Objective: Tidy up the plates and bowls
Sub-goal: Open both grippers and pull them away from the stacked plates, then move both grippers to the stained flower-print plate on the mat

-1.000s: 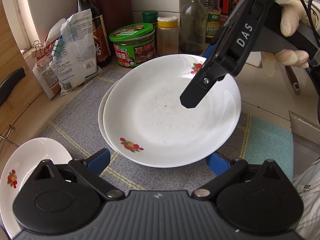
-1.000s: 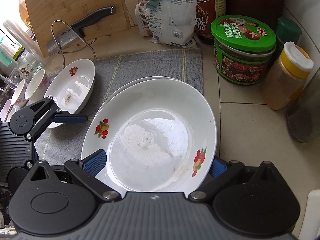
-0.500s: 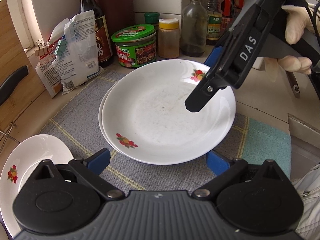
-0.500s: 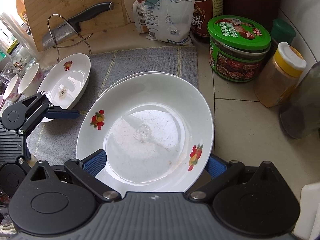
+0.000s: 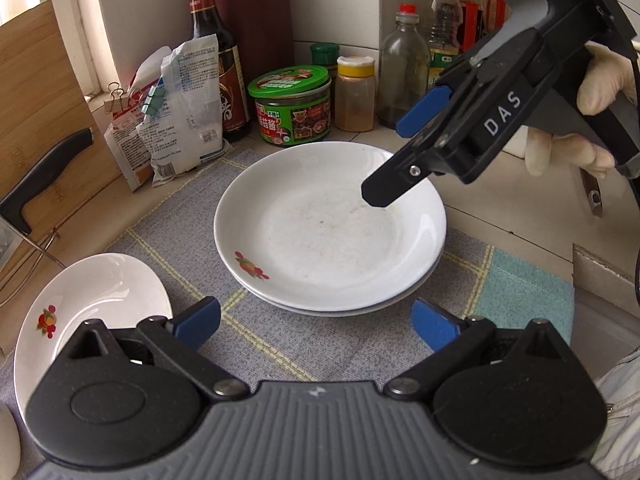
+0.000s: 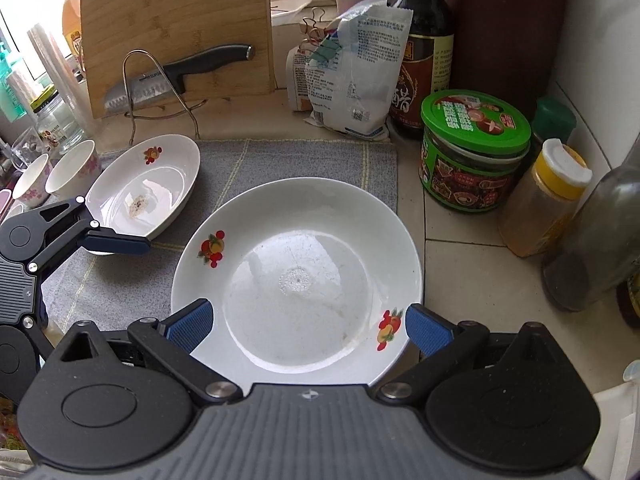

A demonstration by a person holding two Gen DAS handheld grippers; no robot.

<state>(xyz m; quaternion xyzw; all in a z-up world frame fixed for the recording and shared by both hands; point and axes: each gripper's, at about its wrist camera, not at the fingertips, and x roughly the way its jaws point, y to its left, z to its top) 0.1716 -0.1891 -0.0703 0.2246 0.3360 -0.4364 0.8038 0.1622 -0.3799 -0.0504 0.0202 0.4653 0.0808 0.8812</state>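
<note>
White porcelain on grey cloth: the round white fruit-printed plate (image 5: 328, 228) sits stacked on a second white plate (image 5: 360, 307) on the grey checked mat (image 5: 192, 216). The right gripper (image 6: 307, 322) hangs over it, blue pads spread wide; the left gripper (image 5: 316, 320) is spread too, holding nothing. A third white fruit-printed dish (image 6: 148, 184) lies apart, near the mat's edge.
</note>
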